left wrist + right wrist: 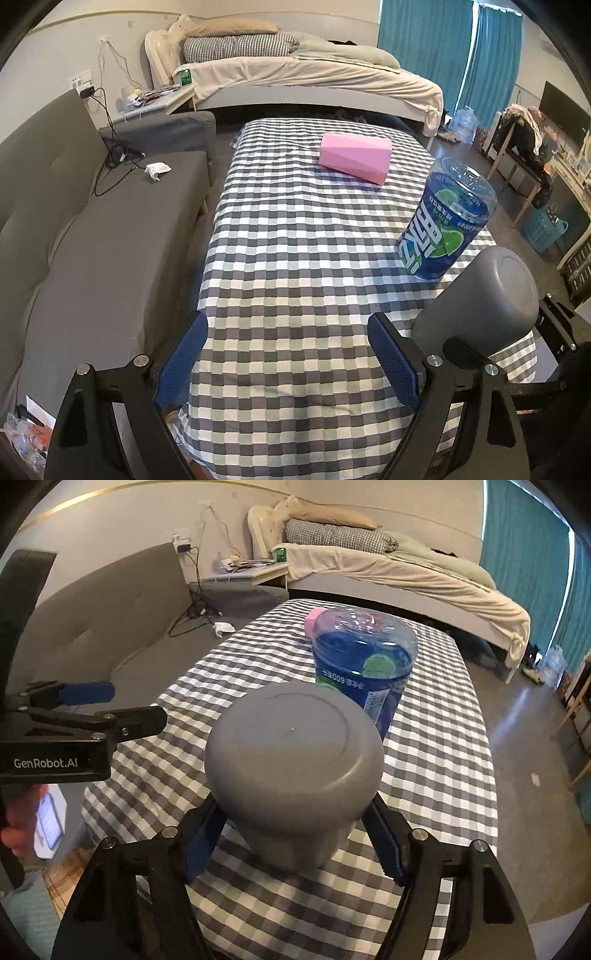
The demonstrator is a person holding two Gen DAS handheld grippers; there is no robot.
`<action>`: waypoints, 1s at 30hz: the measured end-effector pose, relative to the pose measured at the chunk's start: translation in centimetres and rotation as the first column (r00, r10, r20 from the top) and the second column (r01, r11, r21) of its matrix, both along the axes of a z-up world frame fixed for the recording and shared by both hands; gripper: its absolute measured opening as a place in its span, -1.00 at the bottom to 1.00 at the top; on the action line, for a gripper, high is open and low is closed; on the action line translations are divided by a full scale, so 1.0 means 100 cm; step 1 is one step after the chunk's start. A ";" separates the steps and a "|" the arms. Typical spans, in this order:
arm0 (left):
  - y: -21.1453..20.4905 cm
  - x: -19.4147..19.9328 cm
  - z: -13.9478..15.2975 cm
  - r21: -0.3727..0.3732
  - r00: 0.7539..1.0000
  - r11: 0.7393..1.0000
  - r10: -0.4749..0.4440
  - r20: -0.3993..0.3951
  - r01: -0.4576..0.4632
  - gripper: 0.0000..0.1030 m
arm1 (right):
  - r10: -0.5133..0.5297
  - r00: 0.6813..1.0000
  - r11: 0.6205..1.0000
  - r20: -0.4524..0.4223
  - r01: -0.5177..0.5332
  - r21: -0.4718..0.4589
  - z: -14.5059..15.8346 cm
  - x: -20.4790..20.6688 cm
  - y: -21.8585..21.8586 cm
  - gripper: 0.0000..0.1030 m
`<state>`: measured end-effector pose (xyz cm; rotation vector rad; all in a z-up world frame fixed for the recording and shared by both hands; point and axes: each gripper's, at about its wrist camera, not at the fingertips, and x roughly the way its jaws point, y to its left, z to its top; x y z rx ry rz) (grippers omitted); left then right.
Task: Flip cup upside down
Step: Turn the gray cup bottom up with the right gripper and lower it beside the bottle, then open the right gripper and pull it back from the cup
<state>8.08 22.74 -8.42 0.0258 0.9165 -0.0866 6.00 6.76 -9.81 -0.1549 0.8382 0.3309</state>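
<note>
A grey cup [295, 771] stands upside down, base up, on the checkered tablecloth [436, 760]. My right gripper [295, 834] has its blue pads on both sides of the cup's lower body and is shut on it. The cup also shows in the left wrist view [487, 295], at the right, tilted toward the camera. My left gripper [291, 354] is open and empty over the near end of the table, left of the cup. It also shows in the right wrist view [88, 709] at the left edge.
A blue clear plastic cup [448, 218] stands upside down just behind the grey cup. A pink box [354, 157] lies at the table's far end. A grey sofa [92, 229] runs along the left; a bed [314, 77] is behind.
</note>
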 end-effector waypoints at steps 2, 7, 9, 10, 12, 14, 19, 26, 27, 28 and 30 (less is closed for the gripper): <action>0.001 0.000 0.000 0.000 1.000 1.000 0.004 0.002 -0.004 0.77 | -0.002 1.000 1.000 0.003 0.002 0.005 -0.001 -0.001 0.000 0.39; 0.005 0.000 0.002 -0.002 1.000 1.000 0.016 0.009 -0.016 0.77 | -0.016 0.996 0.999 0.093 0.019 -0.031 0.007 0.002 0.000 0.39; 0.007 0.000 0.002 -0.007 1.000 1.000 0.019 0.011 -0.019 0.77 | -0.010 0.992 0.999 0.127 0.016 -0.047 0.007 0.004 0.001 0.39; 0.007 0.000 0.002 -0.008 1.000 1.000 0.020 0.013 -0.019 0.77 | -0.006 0.992 0.999 0.124 0.013 -0.053 0.006 0.007 0.002 0.39; 0.006 0.001 0.002 -0.007 1.000 1.000 0.019 0.012 -0.018 0.77 | -0.002 0.994 0.998 0.106 0.009 -0.059 0.000 0.009 0.002 0.39; 0.006 0.000 0.001 -0.004 1.000 1.000 0.018 0.011 -0.018 0.77 | -0.006 0.995 0.999 0.100 0.011 -0.052 -0.002 0.010 0.000 0.39; 0.004 -0.002 -0.001 -0.004 1.000 1.000 0.013 0.006 -0.013 0.77 | -0.006 0.996 0.999 0.090 0.010 -0.042 0.000 0.011 -0.002 0.39; -0.003 -0.007 0.007 -0.008 1.000 1.000 0.001 0.025 -0.001 0.77 | -0.009 0.991 1.000 0.130 0.006 0.024 0.018 -0.003 -0.011 0.67; -0.004 -0.008 0.008 -0.009 1.000 1.000 0.002 0.031 -0.002 0.77 | -0.018 0.990 0.999 0.137 0.014 0.030 0.022 -0.007 -0.013 0.67; -0.005 -0.009 0.011 -0.012 0.999 1.000 0.002 0.037 -0.002 0.77 | -0.025 0.989 0.999 0.143 0.021 0.032 0.026 -0.009 -0.015 0.67; -0.008 -0.012 0.015 -0.019 0.999 1.000 -0.004 0.052 0.005 0.77 | -0.043 0.986 0.999 0.160 0.037 0.038 0.033 -0.017 -0.020 0.67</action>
